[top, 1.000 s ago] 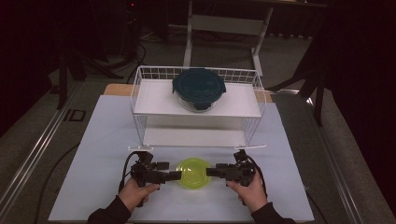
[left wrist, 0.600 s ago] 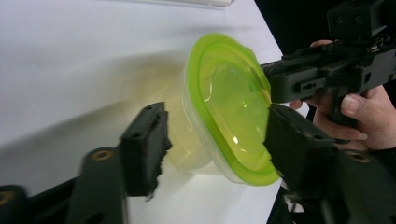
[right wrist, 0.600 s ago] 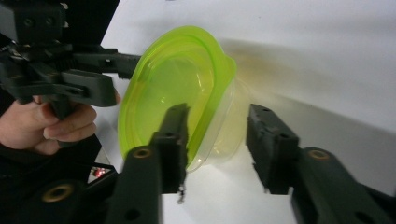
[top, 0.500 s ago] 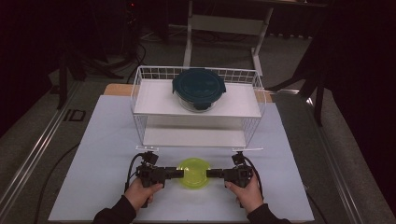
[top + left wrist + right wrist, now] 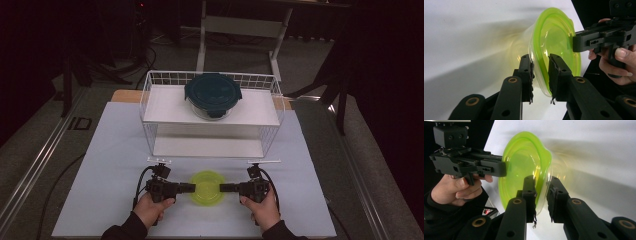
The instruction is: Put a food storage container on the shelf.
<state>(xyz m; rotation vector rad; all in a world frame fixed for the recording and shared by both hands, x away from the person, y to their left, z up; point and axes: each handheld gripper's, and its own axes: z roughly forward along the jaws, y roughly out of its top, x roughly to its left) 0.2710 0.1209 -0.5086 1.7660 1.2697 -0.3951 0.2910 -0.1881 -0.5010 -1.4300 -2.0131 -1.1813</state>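
Both claws closed in on green lid (image 5: 206, 187); gripper views show rim pinched

High view: fixed overhead, facing forward and down, far back, table (image 5: 115, 150) mid-frame. Both gripper views: on-tool, close-up, looking along own jaws from the bottom edge, facing each other. All three share the green lidded container (image 5: 206, 187) (image 5: 554, 47) (image 5: 524, 165).

Lid (image 5: 207, 187) btwn tools, before rack (image 5: 212, 114)
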